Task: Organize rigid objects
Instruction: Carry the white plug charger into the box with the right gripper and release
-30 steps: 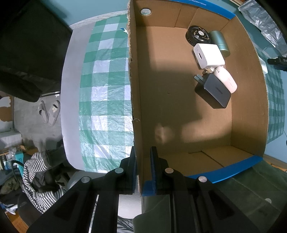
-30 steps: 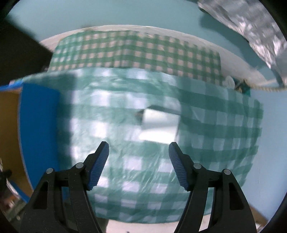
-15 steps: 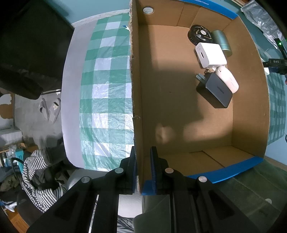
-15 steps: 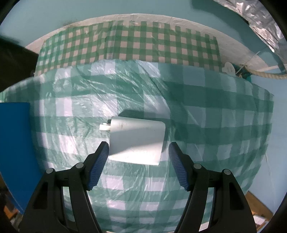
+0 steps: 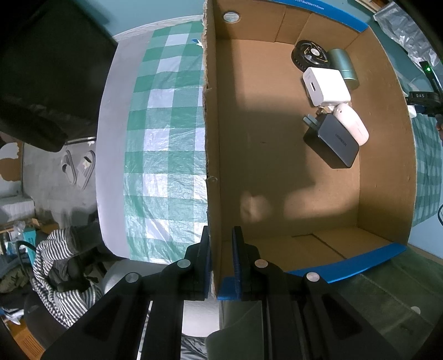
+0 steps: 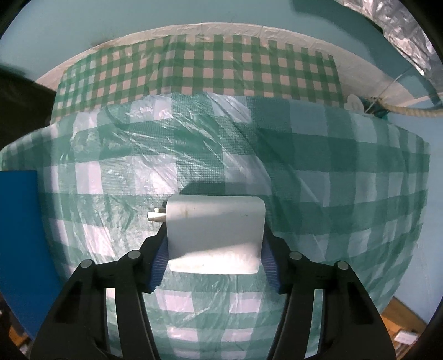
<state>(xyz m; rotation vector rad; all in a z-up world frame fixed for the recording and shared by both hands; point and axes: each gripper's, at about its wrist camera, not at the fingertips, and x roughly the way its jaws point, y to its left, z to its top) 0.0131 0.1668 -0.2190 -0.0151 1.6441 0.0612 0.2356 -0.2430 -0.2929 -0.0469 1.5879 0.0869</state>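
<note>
Left gripper (image 5: 220,263) pinches the box (image 5: 211,138) wall; right gripper (image 6: 214,259) jaws are closing on the white charger (image 6: 214,232) lying on the checked cloth (image 6: 332,180).

A green-and-white checked plastic tablecloth (image 6: 318,177) covers the table against a teal wall (image 6: 138,19). Below, on grey floor (image 5: 49,177), lie slippers (image 5: 79,166) (a pair) and striped clothing (image 5: 55,279).
</note>
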